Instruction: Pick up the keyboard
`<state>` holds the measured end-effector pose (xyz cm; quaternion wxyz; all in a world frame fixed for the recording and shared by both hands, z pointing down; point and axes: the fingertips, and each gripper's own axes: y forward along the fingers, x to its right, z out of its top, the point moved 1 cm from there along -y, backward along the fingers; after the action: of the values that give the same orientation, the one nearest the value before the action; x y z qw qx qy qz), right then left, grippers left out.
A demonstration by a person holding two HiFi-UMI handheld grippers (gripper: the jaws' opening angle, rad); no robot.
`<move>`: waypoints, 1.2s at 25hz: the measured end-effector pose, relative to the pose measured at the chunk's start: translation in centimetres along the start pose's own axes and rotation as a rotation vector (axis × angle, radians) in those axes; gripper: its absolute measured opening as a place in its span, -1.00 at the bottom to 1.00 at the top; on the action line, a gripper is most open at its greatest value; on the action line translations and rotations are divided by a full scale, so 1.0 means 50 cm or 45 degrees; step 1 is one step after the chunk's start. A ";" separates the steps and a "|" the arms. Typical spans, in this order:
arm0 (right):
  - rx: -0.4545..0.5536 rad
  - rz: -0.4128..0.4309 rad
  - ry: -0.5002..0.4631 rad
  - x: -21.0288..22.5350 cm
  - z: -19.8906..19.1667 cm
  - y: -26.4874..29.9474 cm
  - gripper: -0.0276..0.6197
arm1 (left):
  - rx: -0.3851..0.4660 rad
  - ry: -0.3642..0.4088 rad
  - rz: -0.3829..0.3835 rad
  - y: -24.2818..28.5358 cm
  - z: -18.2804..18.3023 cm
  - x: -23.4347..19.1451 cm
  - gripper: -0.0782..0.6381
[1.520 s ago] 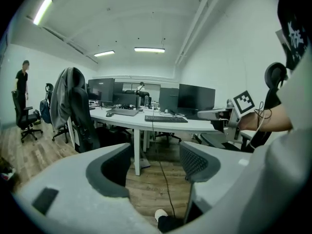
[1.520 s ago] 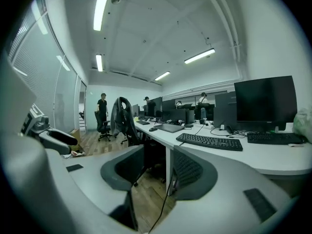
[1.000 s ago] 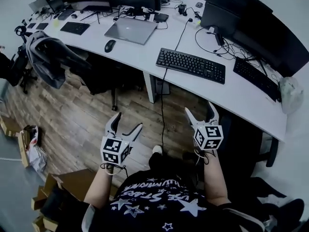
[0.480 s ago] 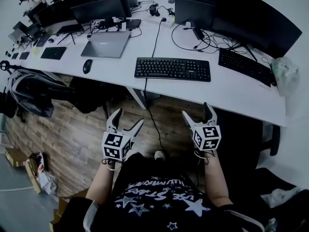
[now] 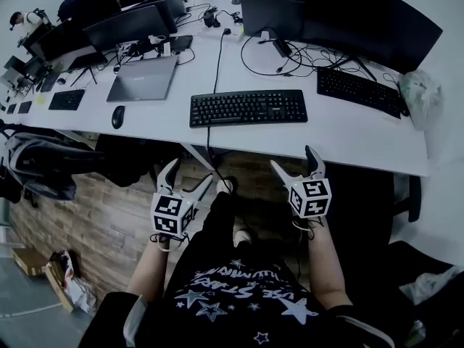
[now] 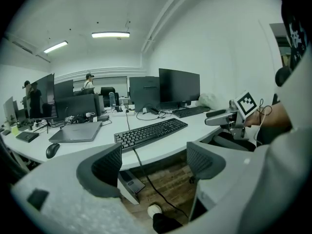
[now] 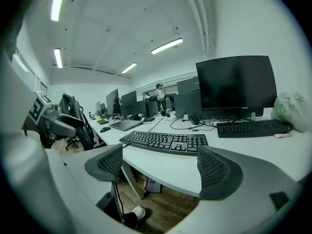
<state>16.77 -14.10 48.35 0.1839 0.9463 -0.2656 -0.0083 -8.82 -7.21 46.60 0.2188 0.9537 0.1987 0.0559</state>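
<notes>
Closest in, both grippers hang over the person's lap, short of the desk (image 5: 348,133) and touching nothing. The left gripper (image 5: 190,171) has its jaws spread wide with only floor and desk edge showing between them. The right gripper (image 5: 293,158) has just been opening its jaws further, and there's nothing between them either.

Just beyond, lying flat near the desk's front edge and roughly centred ahead of the two grippers, is the target: the black keyboard (image 5: 246,109), not yet touched.

Here's the worry: a black cable (image 5: 210,147) drops over the front edge at the keyboard's left end and runs down to the floor. Lift too fast and that lead could pull taut and drag the board askew. The keyboard is also long and thin, so a pinch at one end alone would likely let the far end sag or slip. One gripper on each short end looks the safer bet. The jaws come in fairly level too, so a low approach risks knocking the desk edge.

Further left sit a mouse (image 5: 118,116) and a closed laptop (image 5: 143,79), well apart from the target. A second keyboard (image 5: 359,90) lies off to the right, and grabbing that one would be an easy mistake. Monitors (image 5: 272,13) line the back.

For containers, a bulging pale plastic bag (image 5: 420,96) sits at the desk's right end. I can't tell what's inside it.
</notes>
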 end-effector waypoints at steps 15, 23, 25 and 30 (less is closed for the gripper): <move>-0.263 -0.052 -0.172 0.064 0.057 0.215 0.60 | -0.046 0.050 -0.193 0.270 0.034 -0.172 0.36; -0.655 0.270 -0.620 0.037 0.057 0.371 0.66 | -0.055 0.074 -0.240 0.354 0.070 -0.289 0.36; -0.738 0.345 -0.726 0.041 0.058 0.394 0.68 | -0.063 0.062 -0.258 0.362 0.065 -0.293 0.36; -0.970 0.538 -0.882 0.051 0.032 0.455 0.71 | -0.082 0.045 -0.279 0.382 0.051 -0.317 0.36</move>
<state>7.42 -33.95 55.07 0.4126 0.6811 -0.4727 -0.3774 -16.06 -30.35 52.40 0.2508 0.9175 0.3038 0.0546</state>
